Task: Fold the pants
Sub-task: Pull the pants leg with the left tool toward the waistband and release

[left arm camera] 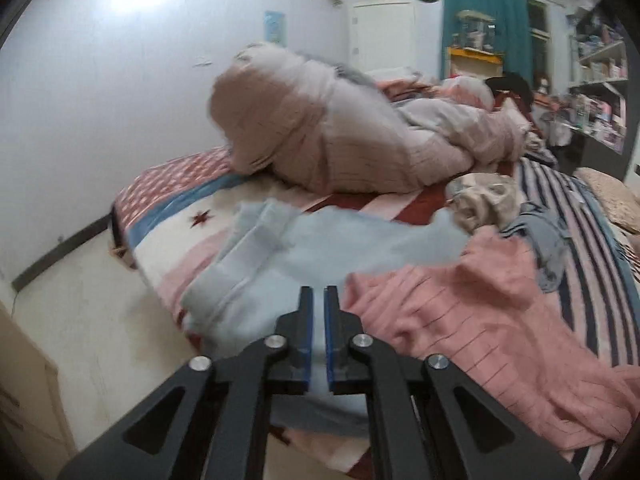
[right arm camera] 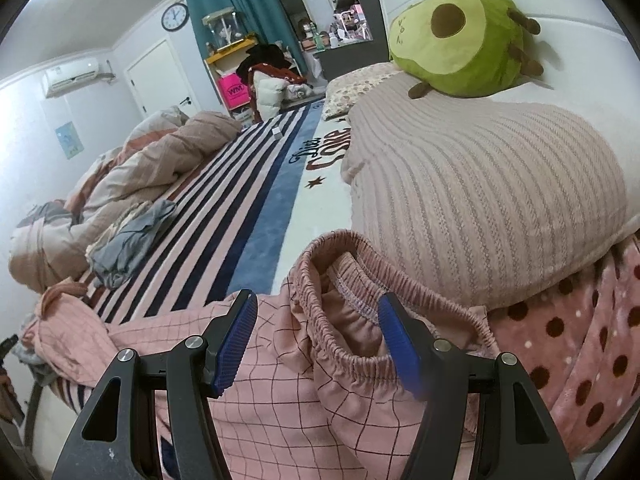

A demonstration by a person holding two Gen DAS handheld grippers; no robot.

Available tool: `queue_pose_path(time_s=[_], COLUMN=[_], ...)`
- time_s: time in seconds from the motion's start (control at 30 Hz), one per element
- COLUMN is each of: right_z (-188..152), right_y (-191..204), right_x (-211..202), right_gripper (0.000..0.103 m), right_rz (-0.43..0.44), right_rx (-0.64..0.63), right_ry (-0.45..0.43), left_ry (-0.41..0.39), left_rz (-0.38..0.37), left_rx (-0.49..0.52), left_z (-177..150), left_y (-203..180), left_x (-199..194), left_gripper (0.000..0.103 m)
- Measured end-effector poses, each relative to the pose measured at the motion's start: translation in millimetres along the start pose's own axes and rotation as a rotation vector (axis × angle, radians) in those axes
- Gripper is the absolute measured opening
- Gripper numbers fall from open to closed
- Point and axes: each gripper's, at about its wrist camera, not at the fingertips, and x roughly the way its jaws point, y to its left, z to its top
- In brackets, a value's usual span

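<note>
Pink checked pants [right arm camera: 288,364] lie across the near edge of the bed, their elastic waistband [right arm camera: 360,316] open beside the pillow. My right gripper [right arm camera: 318,312] is open, its fingers on either side of the waistband, just above the cloth. In the left wrist view the pink pants [left arm camera: 480,312] stretch to the right and a light blue garment [left arm camera: 280,260] lies under my left gripper [left arm camera: 319,292]. The left jaws stand almost together with a narrow gap; I cannot tell if cloth is between them.
A rumpled beige duvet [left arm camera: 340,128] is heaped on the far side of the bed. A grey garment [right arm camera: 132,236] lies on the striped sheet [right arm camera: 224,208]. A ribbed pillow [right arm camera: 480,196] with a green plush toy [right arm camera: 456,36] and a dotted blanket [right arm camera: 580,348] sit at right. Floor [left arm camera: 80,320] is at left.
</note>
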Motion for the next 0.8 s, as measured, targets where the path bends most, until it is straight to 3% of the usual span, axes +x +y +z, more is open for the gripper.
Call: queue_pose_path(time_s=[0.03, 0.07, 0.1, 0.27, 0.33, 0.4, 0.47, 0.53, 0.63, 0.73, 0.8], right_z=[0, 1, 1, 0, 1, 2, 3, 3, 2, 3, 3], right_y=[2, 5, 6, 10, 10, 9, 9, 9, 8, 8, 7], right_x=[-1, -1, -1, 3, 4, 6, 8, 9, 10, 10, 10], right_gripper=[0.06, 0.06, 0.06, 0.06, 0.06, 0.06, 0.06, 0.06, 0.06, 0.06, 0.06], right_rz=[0.001, 0.001, 0.001, 0.004, -0.001, -0.001, -0.001, -0.001, -0.002, -0.001, -0.001], right_rx=[-0.003, -0.008, -0.01, -0.017, -0.023, -0.023, -0.023, -0.026, -0.026, -0.025, -0.027], right_ry=[-0.002, -0.005, -0.007, 0.013, 0.016, 0.019, 0.022, 0.023, 0.026, 0.025, 0.025], left_ry=[-0.011, -0.024, -0.041, -0.02, 0.007, 0.015, 0.061, 0.11, 0.092, 0.06, 0.007], left_rz=[-0.023, -0.054, -0.09, -0.246, -0.243, -0.163, -0.101, -0.065, -0.034, -0.074, -0.039], left_rx=[0.027, 0.058, 0.082, 0.3, 0.378, 0.456, 0.471, 0.463, 0.466, 0.37, 0.319], left_z=[4, 12, 18, 34, 31, 26, 26, 23, 22, 30, 38], left_y=[-9, -22, -37, -121, -143, -163, -170, -167, -151, -128, -108], left_x=[0, -1, -2, 10, 20, 36, 55, 70, 71, 58, 42], left_gripper=[0.015, 0.037, 0.053, 0.068, 0.07, 0.07, 0.064, 0.044, 0.006, 0.002, 0.002])
